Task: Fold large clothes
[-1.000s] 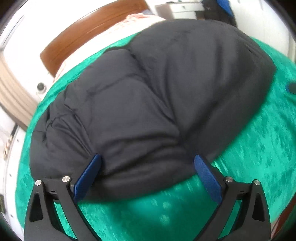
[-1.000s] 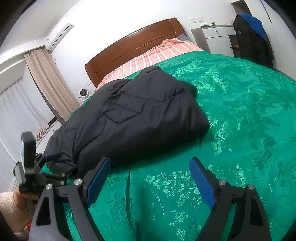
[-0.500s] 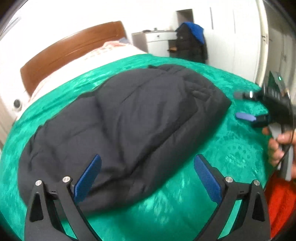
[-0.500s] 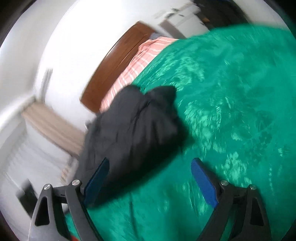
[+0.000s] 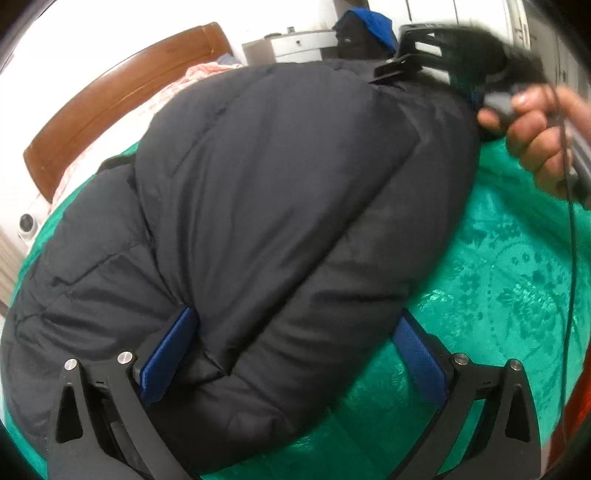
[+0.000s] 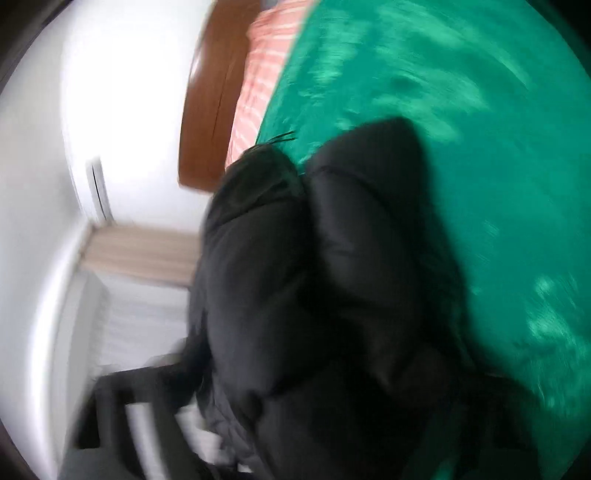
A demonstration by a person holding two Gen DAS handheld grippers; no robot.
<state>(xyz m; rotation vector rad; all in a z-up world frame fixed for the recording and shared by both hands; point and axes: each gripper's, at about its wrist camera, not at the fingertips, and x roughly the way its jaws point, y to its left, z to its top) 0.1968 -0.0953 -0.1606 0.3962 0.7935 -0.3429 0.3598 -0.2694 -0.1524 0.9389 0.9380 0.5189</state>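
Observation:
A black puffy jacket (image 5: 277,206) lies folded on the green bedspread (image 5: 498,295). My left gripper (image 5: 295,315) is open wide, and the jacket's near rolled edge bulges between its blue pads (image 5: 166,358). At the jacket's far right corner a hand (image 5: 535,122) holds my right gripper (image 5: 406,62), which is blurred, with a dark finger against the fabric. The right wrist view is rolled and smeared. There the jacket (image 6: 332,295) fills the lower middle and hides the fingers. The right jaws are closing, seemingly around jacket fabric.
A wooden headboard (image 5: 122,96) and pink striped bedding (image 5: 207,72) lie beyond the jacket. A white dresser (image 5: 295,44) and a hanging dark coat with a blue hood (image 5: 365,26) stand at the back. Beige curtains (image 6: 140,254) hang to the left.
The left gripper closed in until the jacket's near edge sat between its pads. The right gripper swung across to the jacket's far corner and rolled, so its view tipped sideways and the jacket now covers its fingers.

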